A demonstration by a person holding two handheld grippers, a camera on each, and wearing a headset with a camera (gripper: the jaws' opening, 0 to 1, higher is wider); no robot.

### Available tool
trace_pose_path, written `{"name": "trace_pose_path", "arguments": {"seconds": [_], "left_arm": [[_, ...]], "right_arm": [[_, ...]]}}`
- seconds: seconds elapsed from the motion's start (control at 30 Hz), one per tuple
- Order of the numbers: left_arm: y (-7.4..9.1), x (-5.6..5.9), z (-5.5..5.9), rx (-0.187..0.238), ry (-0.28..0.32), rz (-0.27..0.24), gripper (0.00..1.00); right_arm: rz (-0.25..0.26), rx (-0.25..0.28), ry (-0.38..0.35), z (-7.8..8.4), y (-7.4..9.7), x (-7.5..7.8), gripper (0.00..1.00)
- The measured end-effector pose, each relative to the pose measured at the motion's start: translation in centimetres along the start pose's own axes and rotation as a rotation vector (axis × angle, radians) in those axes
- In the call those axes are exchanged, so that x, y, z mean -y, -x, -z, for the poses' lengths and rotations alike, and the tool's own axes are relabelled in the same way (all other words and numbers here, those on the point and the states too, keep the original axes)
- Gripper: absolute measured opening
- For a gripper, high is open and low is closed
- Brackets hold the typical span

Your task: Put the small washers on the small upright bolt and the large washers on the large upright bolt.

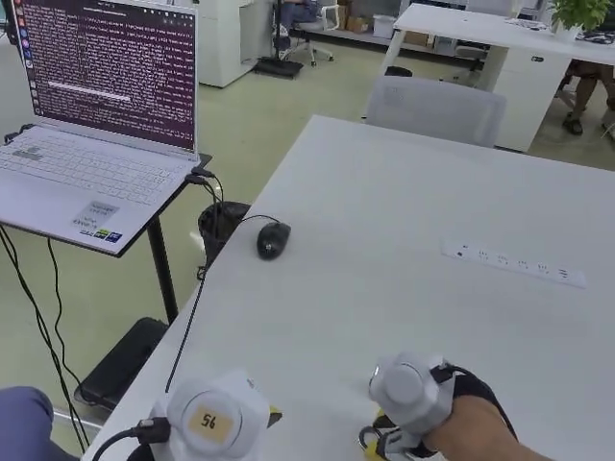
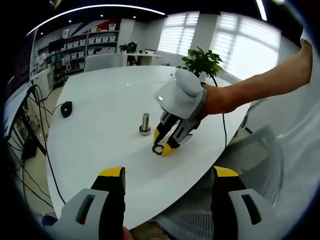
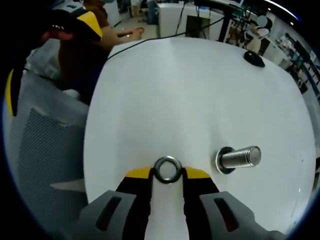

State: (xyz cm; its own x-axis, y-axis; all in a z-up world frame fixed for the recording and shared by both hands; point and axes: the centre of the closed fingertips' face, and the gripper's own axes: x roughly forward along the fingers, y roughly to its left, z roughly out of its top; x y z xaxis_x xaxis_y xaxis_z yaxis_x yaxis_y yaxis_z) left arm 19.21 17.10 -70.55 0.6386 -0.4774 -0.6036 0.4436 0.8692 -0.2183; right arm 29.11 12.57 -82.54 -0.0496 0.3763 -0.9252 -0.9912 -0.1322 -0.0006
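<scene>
A broad white table [image 1: 404,221] spreads in front of me, with a laptop [image 1: 96,125] on a stand off its left edge and a black mouse [image 1: 273,239] lying well away from the work. My left gripper [image 2: 169,175] hangs back at the table's near edge, its jaws spread wide with nothing between them. My right gripper [image 3: 167,172] is well in over the table, angled down towards the surface. Its jaws are clenched on a steel washer [image 3: 168,159], pinched by its rim so that the open hole faces back along the jaws. Just beside it stands an upright bolt [image 3: 240,157], its long axis rising straight from the table, with a washer [image 3: 220,161] already lying around its base. Whether this is the small or the large bolt I cannot tell. In the right gripper view the bolt lies to the right of the held washer, near it but not touching. The right gripper is far nearer the bolt than the left. I judge the washer must next rise above the bolt's top, move across, and come level so its hole lines up with the shank.
</scene>
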Motion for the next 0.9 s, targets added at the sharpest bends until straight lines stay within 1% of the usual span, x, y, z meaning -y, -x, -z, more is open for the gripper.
{"name": "trace_pose_path", "arguments": {"seconds": [0.07,0.17,0.3,0.33,0.47,0.9], "left_arm": [[0.01,-0.02,-0.02,0.001,0.002,-0.003,0.69],[0.12,-0.04,0.13,0.002,0.008,-0.006,0.69],[0.31,-0.35,0.52,0.001,0.02,-0.014,0.69],[0.35,-0.42,0.57,0.001,0.022,-0.017,0.69],[0.44,-0.6,0.67,0.001,0.028,-0.022,0.69],[0.32,-0.79,0.41,0.0,0.025,-0.023,0.69]], "right_arm": [[0.0,0.001,0.005,0.03,-0.01,0.03,0.25],[0.007,0.017,-0.032,0.06,0.05,0.14,0.24],[-0.004,0.044,-0.039,0.19,0.21,-0.35,0.23],[-0.007,0.058,-0.055,0.2,0.24,-0.46,0.23],[-0.009,0.083,-0.096,0.26,0.23,-0.39,0.23],[0.001,0.105,-0.098,-0.33,0.42,-0.29,0.23]]}}
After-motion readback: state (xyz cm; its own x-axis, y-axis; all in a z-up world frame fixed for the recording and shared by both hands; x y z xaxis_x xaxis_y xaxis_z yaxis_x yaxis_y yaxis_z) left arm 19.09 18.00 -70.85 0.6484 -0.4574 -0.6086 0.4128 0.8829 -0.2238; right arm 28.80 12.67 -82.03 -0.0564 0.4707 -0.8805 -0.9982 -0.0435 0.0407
